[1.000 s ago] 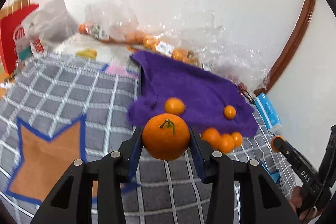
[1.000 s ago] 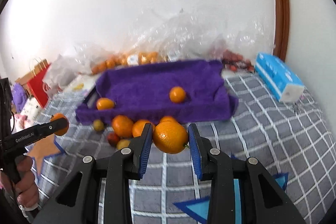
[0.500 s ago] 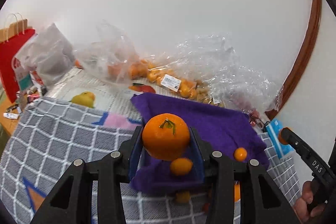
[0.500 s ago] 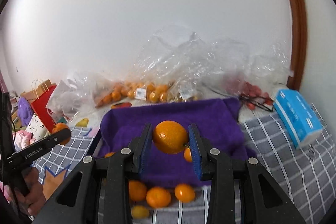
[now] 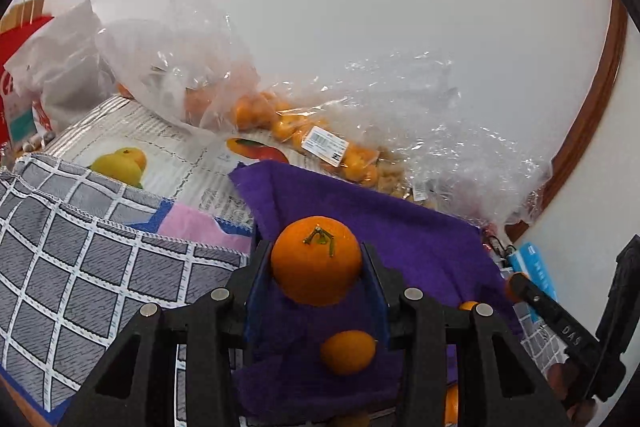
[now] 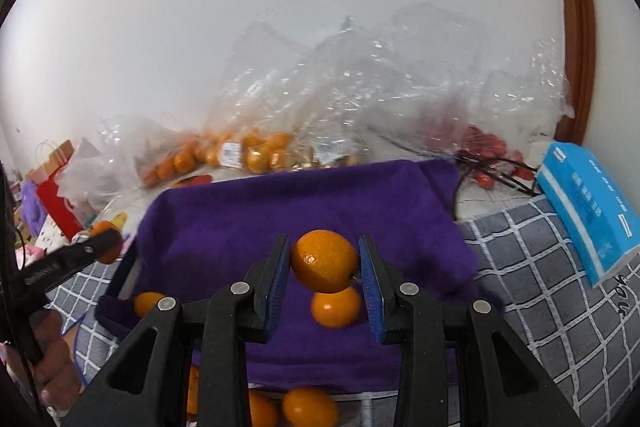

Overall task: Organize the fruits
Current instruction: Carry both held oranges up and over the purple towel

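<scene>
Progress partial: 2 oranges lie on purple cloth (image 6: 304, 211); left gripper (image 5: 316, 269) clamps stemmed orange (image 5: 316, 265), right gripper (image 6: 324, 261) clamps smooth orange (image 6: 324, 259); several await below.

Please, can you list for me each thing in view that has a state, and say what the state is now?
Left claw: shut on the stemmed orange, held above the purple cloth.
Right claw: shut on the smooth orange, also above the cloth.
Loose orange: lying on the cloth.
Clear fruit bags: lying crumpled by the wall, still holding fruit.
Blue tissue pack: lying tilted.
</scene>
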Tool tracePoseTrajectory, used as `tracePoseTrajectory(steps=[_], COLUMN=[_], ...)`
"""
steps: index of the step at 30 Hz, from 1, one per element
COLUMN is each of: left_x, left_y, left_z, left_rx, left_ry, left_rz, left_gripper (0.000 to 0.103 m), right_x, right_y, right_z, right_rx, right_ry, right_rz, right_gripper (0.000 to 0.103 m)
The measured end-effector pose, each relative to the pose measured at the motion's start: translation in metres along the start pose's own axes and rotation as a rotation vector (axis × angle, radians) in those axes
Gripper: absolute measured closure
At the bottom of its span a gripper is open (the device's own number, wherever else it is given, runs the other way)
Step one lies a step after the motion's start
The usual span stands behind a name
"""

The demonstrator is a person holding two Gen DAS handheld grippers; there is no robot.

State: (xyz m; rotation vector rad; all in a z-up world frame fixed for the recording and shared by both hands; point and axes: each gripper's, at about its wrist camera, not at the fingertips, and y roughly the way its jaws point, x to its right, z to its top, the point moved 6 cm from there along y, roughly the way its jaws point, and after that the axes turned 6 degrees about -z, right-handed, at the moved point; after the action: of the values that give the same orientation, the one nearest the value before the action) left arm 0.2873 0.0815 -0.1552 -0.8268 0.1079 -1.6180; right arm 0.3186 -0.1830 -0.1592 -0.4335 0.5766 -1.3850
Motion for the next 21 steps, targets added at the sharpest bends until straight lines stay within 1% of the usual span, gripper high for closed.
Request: tracePoseTrajectory(steps=[2, 6, 13, 16, 21], left_x=[-0.002, -0.002, 0.014, 0.017, 0.014], left_y=[0.003, 0.014, 0.018, 0.02, 0.024], left_z=[-0.002, -0.01, -0.018, -0.019, -0.019], left_rx=[-0.003, -0.041, -0.041, -0.039, -0.064], left_ry=[-0.003, -0.021, 0.073, 0.108, 0.084], left_rz=[0.002, -0.011, -0.009, 0.014, 0.001], left_gripper=[0.062, 0.062, 0.062, 0.062, 0.062], right_x=[0.006, 0.015, 0.016, 0.016, 0.018], right_y=[0.002, 0.008, 0.016, 0.023, 0.029], right_z=[0.0, -0.001, -0.007, -0.011, -0.013], right_rx=[0.001, -0.001, -0.002, -0.012, -0.015], right_ry=[0.016, 0.033, 0.04, 0.041, 0.05], right_rz=[-0.006, -0.033, -0.031, -0.04, -0.047], right_gripper=[0.068, 0.068, 0.068, 0.068, 0.068])
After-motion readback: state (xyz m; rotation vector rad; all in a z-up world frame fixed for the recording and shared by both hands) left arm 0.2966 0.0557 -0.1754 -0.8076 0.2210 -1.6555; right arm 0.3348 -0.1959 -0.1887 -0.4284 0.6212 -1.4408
